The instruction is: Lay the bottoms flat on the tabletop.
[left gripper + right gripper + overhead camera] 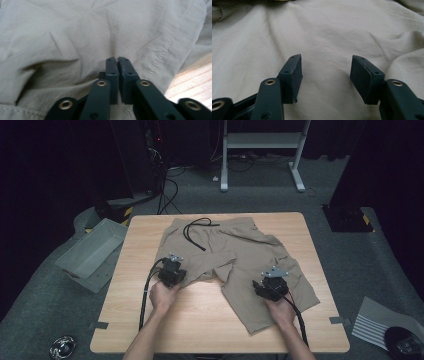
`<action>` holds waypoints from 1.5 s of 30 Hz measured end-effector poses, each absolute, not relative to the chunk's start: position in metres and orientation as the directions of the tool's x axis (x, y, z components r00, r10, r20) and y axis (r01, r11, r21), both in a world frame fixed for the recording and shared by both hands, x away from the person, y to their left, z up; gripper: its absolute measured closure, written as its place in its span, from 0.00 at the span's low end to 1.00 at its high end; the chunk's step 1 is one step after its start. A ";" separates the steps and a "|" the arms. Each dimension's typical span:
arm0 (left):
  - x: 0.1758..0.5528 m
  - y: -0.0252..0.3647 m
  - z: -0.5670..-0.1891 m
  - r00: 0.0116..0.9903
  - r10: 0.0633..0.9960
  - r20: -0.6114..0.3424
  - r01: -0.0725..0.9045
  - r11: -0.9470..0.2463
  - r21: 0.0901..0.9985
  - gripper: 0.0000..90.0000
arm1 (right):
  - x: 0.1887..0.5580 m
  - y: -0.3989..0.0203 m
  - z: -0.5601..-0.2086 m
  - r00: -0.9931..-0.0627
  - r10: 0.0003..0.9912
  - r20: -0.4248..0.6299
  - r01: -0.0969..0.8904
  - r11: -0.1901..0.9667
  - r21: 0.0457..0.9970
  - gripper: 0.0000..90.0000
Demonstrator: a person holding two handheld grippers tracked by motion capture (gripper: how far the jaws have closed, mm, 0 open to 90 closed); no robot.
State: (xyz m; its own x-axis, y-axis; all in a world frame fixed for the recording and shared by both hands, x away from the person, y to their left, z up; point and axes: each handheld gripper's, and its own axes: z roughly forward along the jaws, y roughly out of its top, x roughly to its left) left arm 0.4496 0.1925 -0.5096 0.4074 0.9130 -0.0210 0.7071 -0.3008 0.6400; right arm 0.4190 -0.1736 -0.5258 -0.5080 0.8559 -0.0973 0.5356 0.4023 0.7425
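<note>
A: Where are the shorts [235,260] lying?

B: They are lying spread across the far and right part of the table [200,320], waistband toward the far edge, with a black cord [196,232] curling on top near the waist. One leg is reaching down toward the right near corner.

A: What is the left gripper [170,273] doing?

B: It is sitting at the hem of the left leg, and its jaws are pressed together. In the left gripper view a thin fold of the cloth [75,37] is showing pinched at the tips, so it is gripping the shorts there.

A: And the right gripper [272,287]?

B: It is resting over the right leg with its jaws standing wide apart. In the right gripper view bare cloth [324,37] is lying between the pads [294,75], and nothing is being squeezed.

A: Anything beside the table?

B: A grey bin [92,252] is sitting on the floor to the left
</note>
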 end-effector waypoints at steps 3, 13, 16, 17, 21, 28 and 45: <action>0.449 0.194 -0.508 0.408 0.912 -0.034 0.706 -0.292 0.645 0.99 | 0.419 -0.174 -0.526 -0.508 0.856 -0.097 0.536 0.402 0.743 0.48; 0.426 0.209 -0.490 0.420 0.903 -0.085 0.670 -0.245 0.701 0.99 | 0.419 -0.174 -0.526 -0.508 0.856 -0.096 0.536 0.402 0.743 0.48; 0.418 0.217 -0.485 0.421 0.903 -0.085 0.660 -0.240 0.712 0.99 | 0.419 -0.174 -0.526 -0.508 0.856 -0.097 0.536 0.402 0.743 0.48; 0.415 0.220 -0.483 0.420 0.904 -0.084 0.657 -0.239 0.715 0.99 | 0.419 -0.174 -0.526 -0.508 0.856 -0.096 0.536 0.402 0.743 0.48; 0.403 0.233 -0.478 0.412 0.907 -0.084 0.661 -0.234 0.713 0.99 | 0.419 -0.174 -0.526 -0.508 0.856 -0.096 0.536 0.402 0.743 0.48; 0.383 0.254 -0.489 0.391 0.918 -0.061 0.697 -0.252 0.672 0.99 | 0.419 -0.174 -0.526 -0.508 0.856 -0.095 0.536 0.401 0.742 0.48; 0.385 0.231 -0.485 0.423 0.902 -0.085 0.662 -0.244 0.709 0.60 | 0.419 -0.174 -0.526 -0.508 0.856 -0.097 0.536 0.402 0.742 0.48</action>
